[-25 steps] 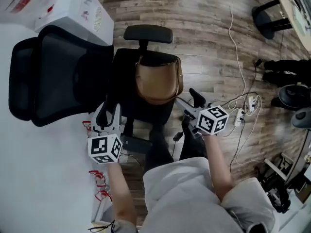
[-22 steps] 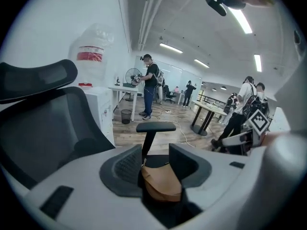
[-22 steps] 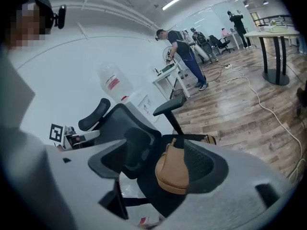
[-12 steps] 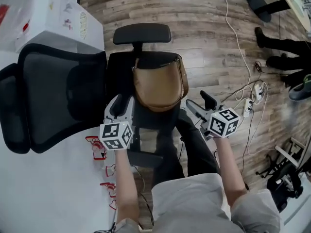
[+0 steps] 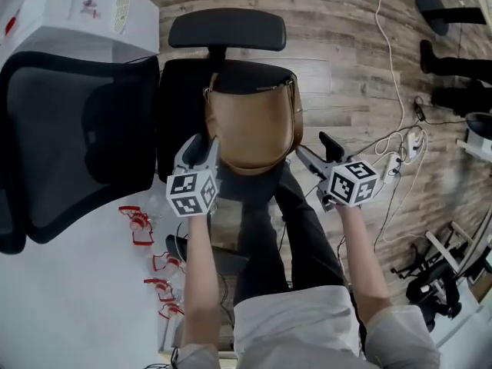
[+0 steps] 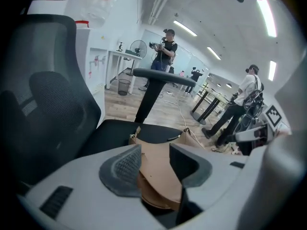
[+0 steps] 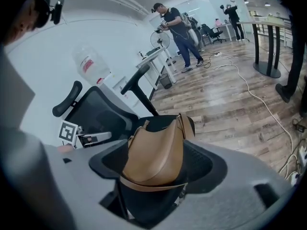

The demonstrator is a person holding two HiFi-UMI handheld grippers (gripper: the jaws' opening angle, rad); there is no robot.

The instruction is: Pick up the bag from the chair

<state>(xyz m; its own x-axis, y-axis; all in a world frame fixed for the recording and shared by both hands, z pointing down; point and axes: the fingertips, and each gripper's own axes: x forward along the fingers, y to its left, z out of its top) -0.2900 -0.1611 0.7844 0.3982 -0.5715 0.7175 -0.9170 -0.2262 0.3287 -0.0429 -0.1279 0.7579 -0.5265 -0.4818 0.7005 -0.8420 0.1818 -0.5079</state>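
Head view, looking steeply down: tan bag (image 5: 254, 125) sits on the black seat of an office chair (image 5: 181, 106), rounded end toward the person, straight top edge toward the far armrest (image 5: 227, 31); a strap with a metal fitting runs along its right side. Mesh backrest (image 5: 77, 137) spreads off to the left of the seat. Left tool (image 5: 201, 151) is low at the bag's near-left edge, tips just beside the leather, marker cube (image 5: 192, 193) behind it. Right tool (image 5: 319, 151) sits just off the bag's near-right edge, its cube (image 5: 352, 181) trailing; a little apart from the bag. Left gripper view: left tool (image 6: 156, 164) has its jaws partly apart, textured pad showing on the left one, bag (image 6: 156, 150) in the gap and beyond it, pads not pressing on it that I can see. Right gripper view: right tool (image 7: 158, 166) stands with jaws wider apart, bag (image 7: 156, 152) framed whole between them but farther off, nothing gripped; strap loops under the bag's rounded end. Both tools angle downward. Around: white bench (image 5: 61, 298) at left with small red clips (image 5: 138, 221), white box (image 5: 84, 6) at its far end, cables (image 5: 384, 144) trailing over the wood floor (image 5: 338, 52). People stand in the background of both gripper views
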